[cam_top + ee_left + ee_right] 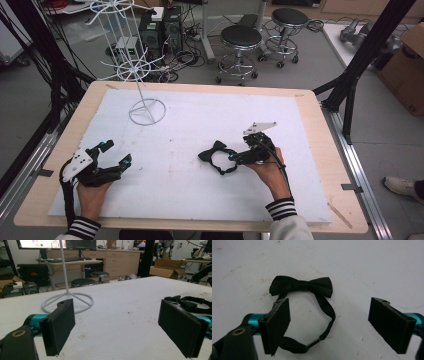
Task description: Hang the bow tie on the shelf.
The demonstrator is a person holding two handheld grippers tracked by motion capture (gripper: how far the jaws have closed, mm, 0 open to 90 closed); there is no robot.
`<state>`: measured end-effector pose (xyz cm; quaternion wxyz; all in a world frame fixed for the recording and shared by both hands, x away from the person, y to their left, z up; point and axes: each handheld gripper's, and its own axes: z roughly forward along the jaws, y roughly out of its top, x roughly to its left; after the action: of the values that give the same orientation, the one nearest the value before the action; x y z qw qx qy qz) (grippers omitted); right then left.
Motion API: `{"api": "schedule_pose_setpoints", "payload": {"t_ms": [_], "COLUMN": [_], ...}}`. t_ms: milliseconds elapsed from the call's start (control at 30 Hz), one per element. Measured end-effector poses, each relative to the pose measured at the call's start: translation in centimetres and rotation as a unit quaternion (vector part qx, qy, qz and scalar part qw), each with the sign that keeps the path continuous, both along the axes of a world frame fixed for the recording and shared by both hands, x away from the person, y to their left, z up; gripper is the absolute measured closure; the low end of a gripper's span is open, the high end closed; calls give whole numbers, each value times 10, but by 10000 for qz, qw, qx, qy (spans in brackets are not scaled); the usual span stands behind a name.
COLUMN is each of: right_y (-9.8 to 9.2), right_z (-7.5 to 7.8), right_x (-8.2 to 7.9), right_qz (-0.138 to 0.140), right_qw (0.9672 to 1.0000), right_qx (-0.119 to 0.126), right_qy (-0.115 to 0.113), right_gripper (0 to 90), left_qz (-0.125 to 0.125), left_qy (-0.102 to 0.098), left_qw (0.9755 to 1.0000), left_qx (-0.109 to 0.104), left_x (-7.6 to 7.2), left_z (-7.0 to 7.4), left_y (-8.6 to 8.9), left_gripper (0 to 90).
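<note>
Right gripper view looks straight down on a black bow tie (302, 286) lying flat on the white sheet of the desk (367, 270), its bow at 12 o'clock and its strap looping down toward 6 o'clock. The right hand-held gripper (329, 325) hovers over it with jaws spread wide and nothing between them; its left jaw sits over the strap's left side. In the high view the bow tie (216, 154) lies near the middle of the desk, just at 9 o'clock from the right hand-held gripper (243, 156). The left hand-held gripper (116, 153) rests well apart near the desk's left edge, also wide open and empty, with a white wire stand (145, 107) beyond it at 1 o'clock.

The step looks like picking up the tie. I would lower onto the knot, where the fabric is thickest, rather than the thin strap, and close squarely so the bow does not slip or fold.
</note>
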<state>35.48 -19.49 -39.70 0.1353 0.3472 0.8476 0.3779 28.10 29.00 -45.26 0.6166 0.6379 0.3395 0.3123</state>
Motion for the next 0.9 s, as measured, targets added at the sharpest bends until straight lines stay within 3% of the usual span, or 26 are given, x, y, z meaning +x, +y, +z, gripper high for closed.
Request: {"api": "schedule_pose_setpoints", "payload": {"t_ms": [33, 67, 233, 300, 400, 533, 600, 733, 900], "right_y": [0, 4, 10, 15, 16, 17, 18, 18, 21], "right_z": [0, 0, 0, 1, 0, -5, -7, -8, -13], "right_x": [0, 4, 11, 16, 18, 21, 22, 23, 25], "right_qz": [0, 32, 142, 174, 183, 199, 212, 217, 325], "right_qw": [10000, 9998, 9989, 9975, 9974, 9956, 9948, 9940, 9908], "right_qx": [0, -116, -305, -553, -547, -714, -796, -848, -1061], "right_qy": [0, 159, 315, 406, 431, 566, 591, 658, 781], "right_gripper": [174, 180, 209, 225, 245, 277, 341, 384, 491], "left_qz": [2, -1, -1, -2, 6, 5, 6, 7, 7], "left_qy": [2, 0, 0, 2, 10, 11, 14, 13, 14], "left_qw": [10000, 10000, 10000, 10000, 10000, 10000, 10000, 10000, 10000], "left_qx": [-2, 1, 2, 4, -8, -13, -15, -13, -17], "left_x": [0, 0, 0, 0, 0, 0, 0, 0, 0], "left_z": [0, 0, 0, 0, 0, 0, 0, 0, 0], "left_y": [0, 0, 0, 0, 0, 0, 0, 0, 0], "left_gripper": [144, 145, 145, 145, 145, 144, 144, 145, 145]}}
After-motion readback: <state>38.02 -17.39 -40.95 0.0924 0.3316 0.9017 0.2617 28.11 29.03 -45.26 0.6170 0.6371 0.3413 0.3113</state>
